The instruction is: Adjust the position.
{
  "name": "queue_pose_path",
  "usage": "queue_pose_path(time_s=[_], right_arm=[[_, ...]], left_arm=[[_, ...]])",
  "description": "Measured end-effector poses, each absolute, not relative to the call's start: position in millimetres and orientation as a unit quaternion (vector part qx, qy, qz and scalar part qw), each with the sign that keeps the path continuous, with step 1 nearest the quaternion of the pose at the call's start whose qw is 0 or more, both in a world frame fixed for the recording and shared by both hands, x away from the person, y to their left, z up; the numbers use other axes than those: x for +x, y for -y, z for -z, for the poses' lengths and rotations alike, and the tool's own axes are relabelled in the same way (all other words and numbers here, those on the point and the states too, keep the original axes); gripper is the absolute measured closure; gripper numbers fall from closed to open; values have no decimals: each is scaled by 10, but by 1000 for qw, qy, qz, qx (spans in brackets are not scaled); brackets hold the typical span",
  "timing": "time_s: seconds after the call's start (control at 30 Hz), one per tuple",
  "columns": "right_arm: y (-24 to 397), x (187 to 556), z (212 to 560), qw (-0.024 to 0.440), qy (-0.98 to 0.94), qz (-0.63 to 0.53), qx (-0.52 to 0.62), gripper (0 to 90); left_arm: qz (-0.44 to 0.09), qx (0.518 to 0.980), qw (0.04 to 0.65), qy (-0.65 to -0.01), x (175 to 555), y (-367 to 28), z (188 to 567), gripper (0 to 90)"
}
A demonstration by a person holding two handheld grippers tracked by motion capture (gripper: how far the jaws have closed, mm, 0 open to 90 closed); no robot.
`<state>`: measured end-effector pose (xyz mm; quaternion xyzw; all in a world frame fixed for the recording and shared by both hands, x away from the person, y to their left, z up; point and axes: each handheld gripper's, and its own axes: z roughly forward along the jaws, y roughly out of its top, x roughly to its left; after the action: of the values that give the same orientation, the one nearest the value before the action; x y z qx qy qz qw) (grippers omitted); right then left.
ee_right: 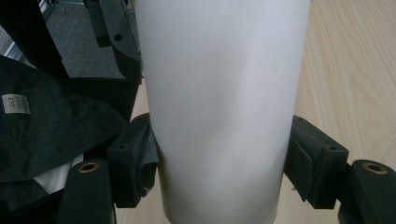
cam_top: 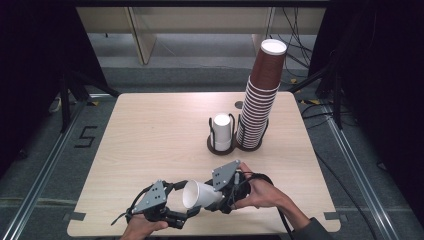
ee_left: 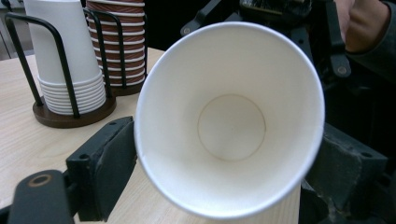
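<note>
**White cup passes from left jaws to right**

Pale wood tabletop sits over a dark floor, with two wire racks near its centre-right: one holding a short stack of white cups, the other a tall leaning stack of brown cups just beside it at three o'clock.

Low at the table's six o'clock edge, a single white cup lies on its side between both tools, its long axis running across the table, mouth toward nine o'clock and base toward three o'clock. The right gripper is clamped on the cup's body; in the right gripper view its pads press the wall from both sides. The left gripper faces straight into the open mouth, and its jaws stand apart either side of the rim, not visibly squeezing it.

Judging from this, the cup now belongs to the right hand, the nearer one to the racks, which lie at twelve o'clock from it. The coming move likely turns on tipping that level axis upright, mouth down, over the white stack.
</note>
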<state>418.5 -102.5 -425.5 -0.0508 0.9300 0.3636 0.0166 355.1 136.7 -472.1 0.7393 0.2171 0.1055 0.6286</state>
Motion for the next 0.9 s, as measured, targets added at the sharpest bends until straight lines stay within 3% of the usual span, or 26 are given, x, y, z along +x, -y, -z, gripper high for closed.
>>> queue_pose_path(time_s=[0.23,0.37,0.53,0.57,0.9], right_arm=[[969,4151,4312,-10,-929,-368,-37,317],[967,4159,4334,16,-941,-338,-18,253],[955,4156,4385,24,-946,-320,-37,293],[940,4141,4407,20,-945,-324,-43,340],[973,4165,4416,-27,-923,-384,-24,343]], left_arm=[[-112,746,622,-210,3539,-1384,4681,198],[-119,753,614,-204,3538,-1368,4680,213],[-123,757,609,-205,3524,-1373,4657,214],[-118,752,615,-207,3521,-1364,4653,209],[-95,723,640,-244,3545,-1329,4715,163]])
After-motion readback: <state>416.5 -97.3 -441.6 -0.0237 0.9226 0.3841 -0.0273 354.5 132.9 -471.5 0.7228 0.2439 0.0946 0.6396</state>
